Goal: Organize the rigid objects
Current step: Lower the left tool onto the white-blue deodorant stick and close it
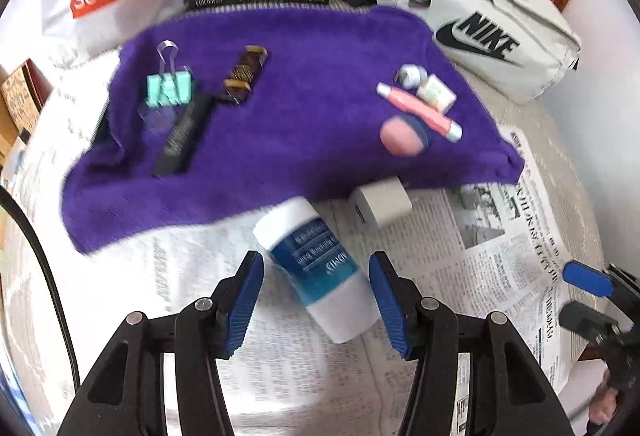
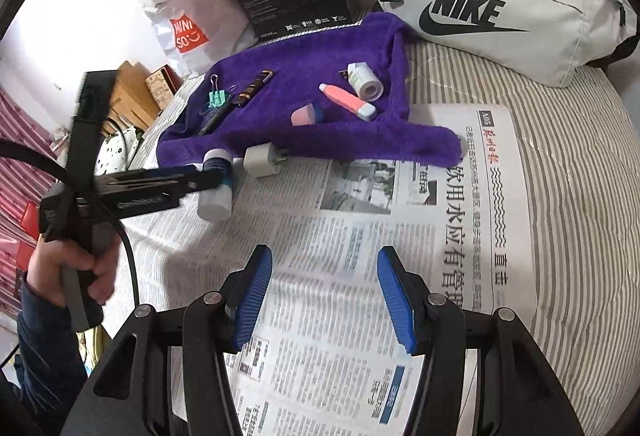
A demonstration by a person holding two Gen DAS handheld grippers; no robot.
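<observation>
The bottle (image 1: 316,268), white with a blue label, lay on its side on the newspaper (image 1: 500,256), just short of the purple cloth (image 1: 300,96) where the sorted things sat. The left gripper (image 1: 316,300) straddled it with both pads clear of its sides, so it looked released, with nothing grasped. From the right wrist view the same gripper (image 2: 208,178) reached in level with the bottle (image 2: 216,184), a hand (image 2: 76,272) on its grip. A white charger (image 1: 380,206) rested beside the bottle at the cloth's edge, likely next in line. On the cloth, a green clip (image 1: 170,88), a black tube (image 1: 184,134) and a brown hair clip (image 1: 244,74) were grouped at one end, a pink pen (image 1: 420,110), a pink sponge (image 1: 404,136) and a small white bottle (image 1: 436,92) at the other, seemingly sorted by kind. The right gripper (image 2: 325,300) hung open and empty over the newspaper.
</observation>
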